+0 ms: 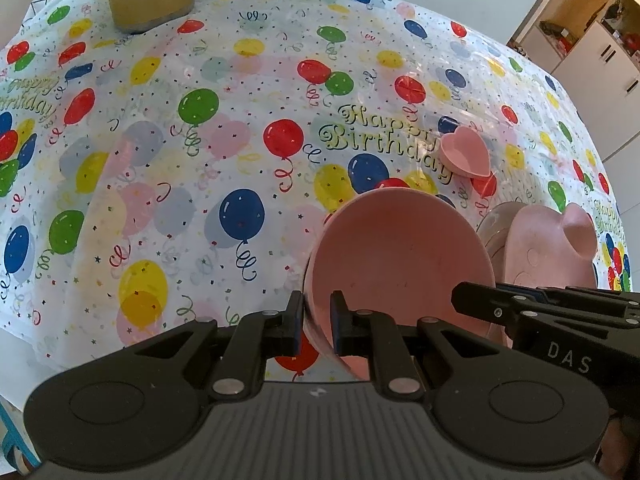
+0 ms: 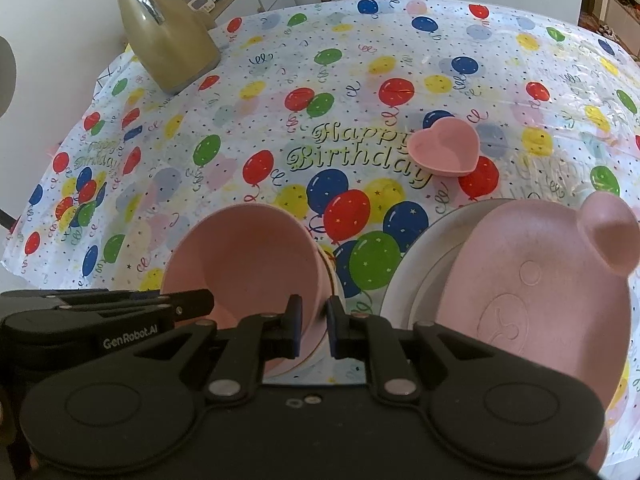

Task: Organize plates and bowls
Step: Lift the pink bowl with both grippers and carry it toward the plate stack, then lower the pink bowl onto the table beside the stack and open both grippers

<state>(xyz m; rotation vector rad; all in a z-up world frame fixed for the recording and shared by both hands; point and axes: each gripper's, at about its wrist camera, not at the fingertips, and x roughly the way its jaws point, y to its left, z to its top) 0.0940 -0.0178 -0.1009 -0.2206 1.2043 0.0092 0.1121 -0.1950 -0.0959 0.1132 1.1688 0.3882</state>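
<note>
To my left the balloon-printed plastic tablecloth (image 1: pixel 160 160) lies wide and bare. A beige jug (image 2: pixel 168 36) stands far back; the small pink heart-shaped dish (image 2: pixel 444 148) blocks ahead-right.

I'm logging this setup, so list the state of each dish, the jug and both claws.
Pink bowl: tilted, rim gripped on both sides.
Left claw: shut on bowl rim.
Right claw: shut on bowl rim.
Bear-face plate: stacked on white plate.
Heart dish: upright, alone.
Jug: standing.
</note>
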